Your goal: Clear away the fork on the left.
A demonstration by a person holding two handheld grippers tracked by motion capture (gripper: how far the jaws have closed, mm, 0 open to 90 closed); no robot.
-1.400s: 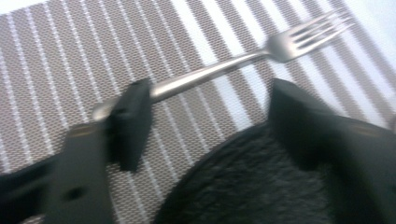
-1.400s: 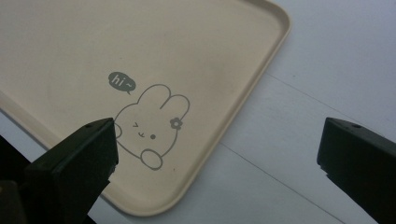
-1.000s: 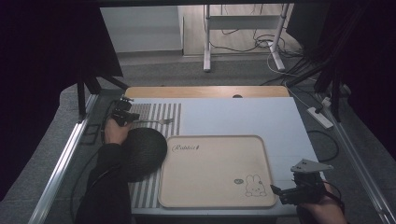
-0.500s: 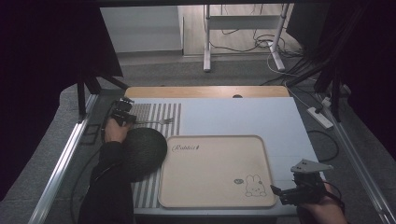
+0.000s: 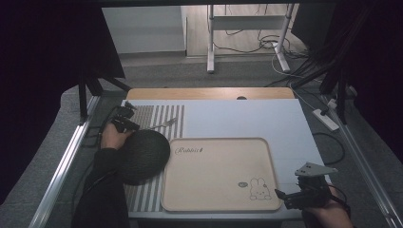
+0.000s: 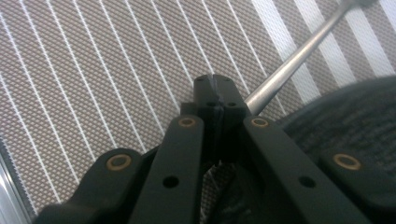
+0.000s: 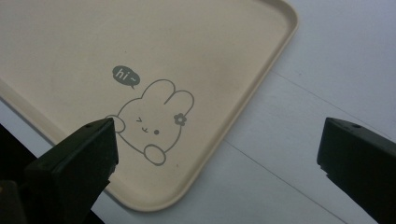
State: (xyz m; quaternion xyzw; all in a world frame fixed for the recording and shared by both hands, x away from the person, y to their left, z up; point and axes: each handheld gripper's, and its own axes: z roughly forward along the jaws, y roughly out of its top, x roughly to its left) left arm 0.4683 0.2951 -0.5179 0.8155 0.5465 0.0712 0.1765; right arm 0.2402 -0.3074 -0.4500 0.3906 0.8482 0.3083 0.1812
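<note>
Steel fork [image 6: 299,55] lies just right of the left tool [image 6: 215,88], closed empty; right tool [image 7: 217,144] gapes wide.

Bowl [image 5: 142,156] on striped mat [image 5: 161,115], left of tray [image 5: 216,173].

I see a slim metal utensil [image 5: 161,125], maybe a fork, lying flat on the striped placemat [image 5: 157,114] at the table's far left, handle toward my left gripper [image 5: 124,124]. In the left gripper view the jaws are pressed together with the silver handle [image 6: 299,53] just beside their tips; can't tell if it's pinched. Dark round bowl [image 5: 141,156] sits on the mat just near of it, touching the beige rabbit tray [image 5: 216,175] edge.
</note>
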